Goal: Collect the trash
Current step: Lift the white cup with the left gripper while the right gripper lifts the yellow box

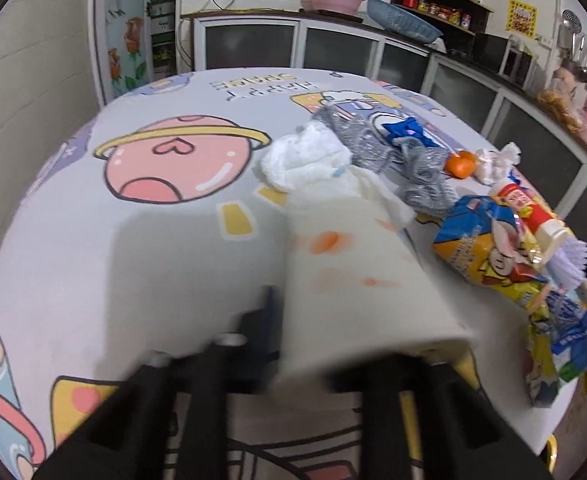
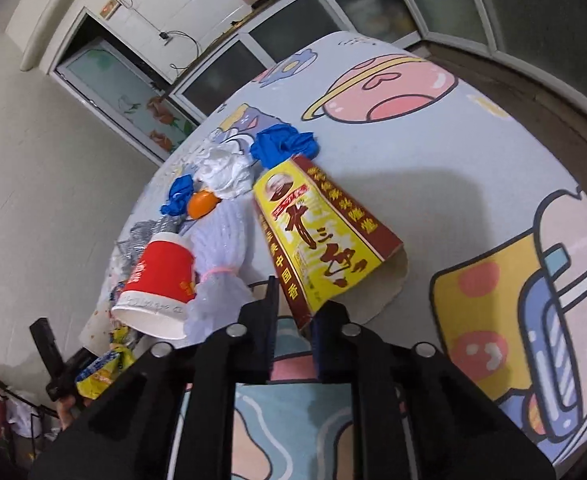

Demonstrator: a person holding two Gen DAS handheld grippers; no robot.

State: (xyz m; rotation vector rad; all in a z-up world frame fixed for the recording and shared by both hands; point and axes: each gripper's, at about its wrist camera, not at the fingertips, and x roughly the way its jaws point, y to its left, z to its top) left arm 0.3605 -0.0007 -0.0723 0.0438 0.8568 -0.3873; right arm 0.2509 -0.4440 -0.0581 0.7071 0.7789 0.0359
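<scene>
In the left wrist view, my left gripper (image 1: 285,304) is shut on the near edge of a white sheet of paper (image 1: 353,272) with orange stains. The paper hides the right finger. In the right wrist view, my right gripper (image 2: 295,304) is shut on the near corner of a flattened yellow-and-red carton (image 2: 313,232) that lies on the table. More trash lies in a heap: a crumpled white tissue (image 1: 305,160), a silvery wrapper (image 1: 373,148), a yellow-blue snack bag (image 1: 485,240), a red paper cup (image 2: 161,280) on its side, and blue gloves (image 2: 281,144).
A cartoon-print cloth covers the round table (image 1: 153,260). An orange (image 1: 459,164) sits among the trash, and a tied pale plastic bag (image 2: 221,240) lies next to the cup. Cabinets (image 1: 333,48) with basins on top run behind the table.
</scene>
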